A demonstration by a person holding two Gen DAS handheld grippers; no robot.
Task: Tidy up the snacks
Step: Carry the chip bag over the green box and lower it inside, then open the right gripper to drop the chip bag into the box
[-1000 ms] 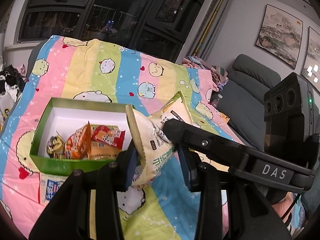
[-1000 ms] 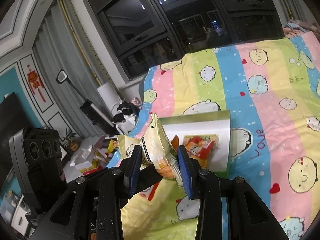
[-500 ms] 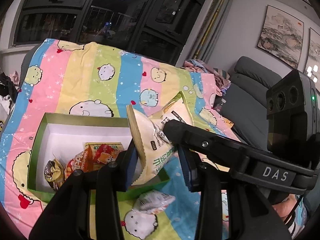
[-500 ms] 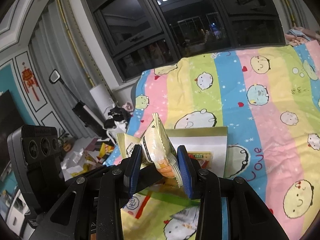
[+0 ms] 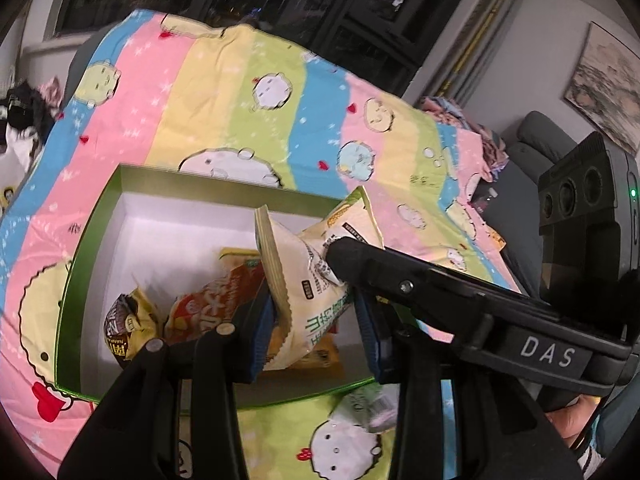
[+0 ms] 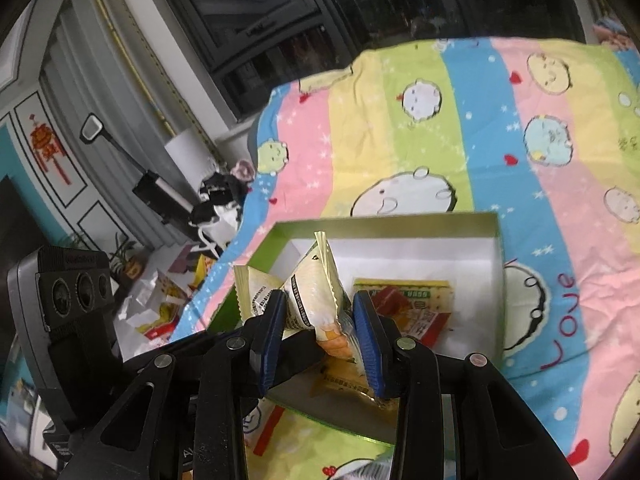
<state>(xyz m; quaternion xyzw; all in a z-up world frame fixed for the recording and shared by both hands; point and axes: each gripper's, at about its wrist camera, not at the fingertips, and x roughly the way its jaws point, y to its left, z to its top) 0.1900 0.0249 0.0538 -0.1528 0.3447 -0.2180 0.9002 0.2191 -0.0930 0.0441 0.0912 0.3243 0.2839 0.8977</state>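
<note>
A green box with a white inside (image 5: 86,240) lies on the striped blanket; it also shows in the right wrist view (image 6: 498,276). Several snack packets lie in it, among them an orange one (image 5: 204,312) and a red and yellow one (image 6: 416,304). My left gripper (image 5: 316,328) is shut on a pale yellow snack bag (image 5: 304,276) and holds it over the box. My right gripper (image 6: 320,332) is shut on another pale yellow snack bag (image 6: 316,292), also over the box, close beside the left one.
A loose white packet (image 5: 368,404) lies on the blanket (image 5: 168,92) in front of the box. A grey sofa (image 5: 536,140) stands to the right. Clutter and bags (image 6: 156,300) lie on the floor to the left of the bed.
Both grippers have moved forward and down with their bags, from in front of the box to over its inside. The box now looks nearer and larger.
</note>
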